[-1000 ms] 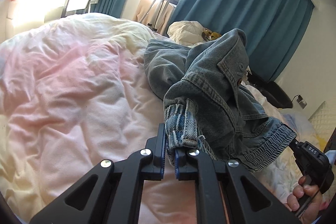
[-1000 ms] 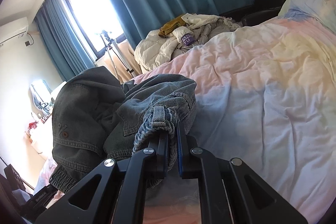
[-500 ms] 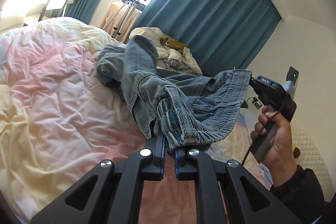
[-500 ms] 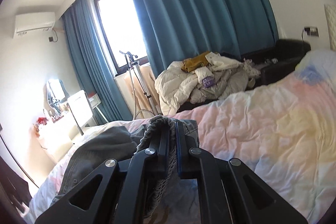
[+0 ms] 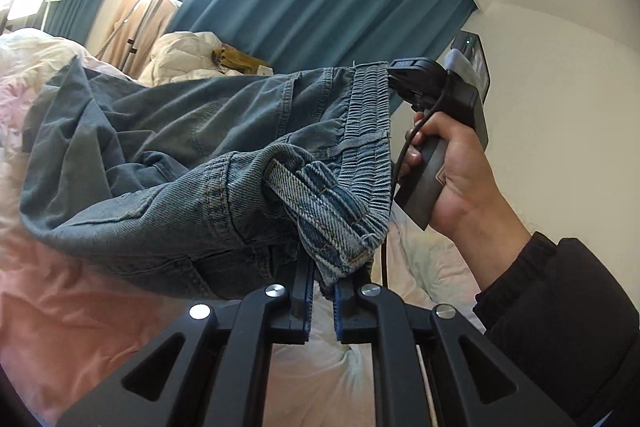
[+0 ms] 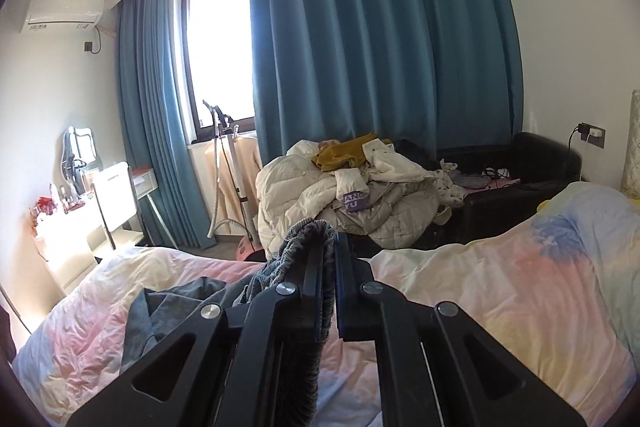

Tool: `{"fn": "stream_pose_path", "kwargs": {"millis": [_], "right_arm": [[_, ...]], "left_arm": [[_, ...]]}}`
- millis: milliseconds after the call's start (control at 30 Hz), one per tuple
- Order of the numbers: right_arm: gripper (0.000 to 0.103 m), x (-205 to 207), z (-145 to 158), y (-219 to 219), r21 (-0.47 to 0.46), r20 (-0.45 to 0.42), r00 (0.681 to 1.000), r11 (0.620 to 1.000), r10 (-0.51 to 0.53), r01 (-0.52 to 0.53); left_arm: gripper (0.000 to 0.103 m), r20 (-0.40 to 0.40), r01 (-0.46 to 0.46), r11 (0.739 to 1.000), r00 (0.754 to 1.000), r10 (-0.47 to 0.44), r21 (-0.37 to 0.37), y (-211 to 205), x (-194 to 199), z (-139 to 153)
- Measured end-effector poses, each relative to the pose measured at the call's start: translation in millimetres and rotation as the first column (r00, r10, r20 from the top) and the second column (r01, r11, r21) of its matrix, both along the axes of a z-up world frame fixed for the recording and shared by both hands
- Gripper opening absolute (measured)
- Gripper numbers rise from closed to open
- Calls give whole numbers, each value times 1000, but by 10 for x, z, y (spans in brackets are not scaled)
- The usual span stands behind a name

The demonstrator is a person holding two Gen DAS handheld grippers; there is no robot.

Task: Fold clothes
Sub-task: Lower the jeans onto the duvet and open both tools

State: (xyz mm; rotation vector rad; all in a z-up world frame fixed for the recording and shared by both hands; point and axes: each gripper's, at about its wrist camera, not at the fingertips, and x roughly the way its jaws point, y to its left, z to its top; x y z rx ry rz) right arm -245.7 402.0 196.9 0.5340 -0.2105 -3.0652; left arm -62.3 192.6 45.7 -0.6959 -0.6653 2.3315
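Note:
Blue denim jeans (image 5: 168, 163) with an elastic waistband hang between both grippers above the bed. My left gripper (image 5: 322, 287) is shut on the waistband near a belt loop (image 5: 320, 203). My right gripper (image 6: 329, 259) is shut on the ribbed elastic waistband (image 6: 300, 239); it also shows in the left wrist view (image 5: 394, 77), held in a hand at the far end of the waistband. The jeans' legs (image 6: 172, 303) trail down onto the duvet.
A pastel pink, yellow and blue duvet (image 6: 500, 299) covers the bed. A heap of pale jackets and clothes (image 6: 352, 191) lies on a black couch (image 6: 532, 171) under blue curtains. A garment steamer (image 6: 224, 163) and a dressing table (image 6: 76, 223) stand left.
Both grippers have risen and moved apart, lifting the jeans off the duvet and stretching the waistband between them. Both views have tilted up toward the curtains.

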Motion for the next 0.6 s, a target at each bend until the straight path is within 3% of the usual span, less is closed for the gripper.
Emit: {"fn": "stream_pose_path", "kwargs": {"millis": [233,300,433,533,600], "right_arm": [[4,-774,-539,1062,-18,67,992,994,-103,104],[4,-1011,-851,1284,5,105,988,994,-113,113],[4,-1398,-1609,1618,45,196,973,993,-118,112],[4,-1481,-2213,1808,34,263,955,991,-137,132],[4,-1491,-2462,1901,19,277,951,990,-137,138]], "left_arm": [[8,16,63,997,998,-62,-45,1054,-673,-506],[8,11,86,994,996,-85,-68,1322,-848,-691],[8,83,145,982,987,-135,-124,1743,-1141,-1108],[8,99,179,972,981,-165,-155,1906,-1225,-1317],[9,82,194,966,980,-183,-169,1951,-1208,-1346]]}}
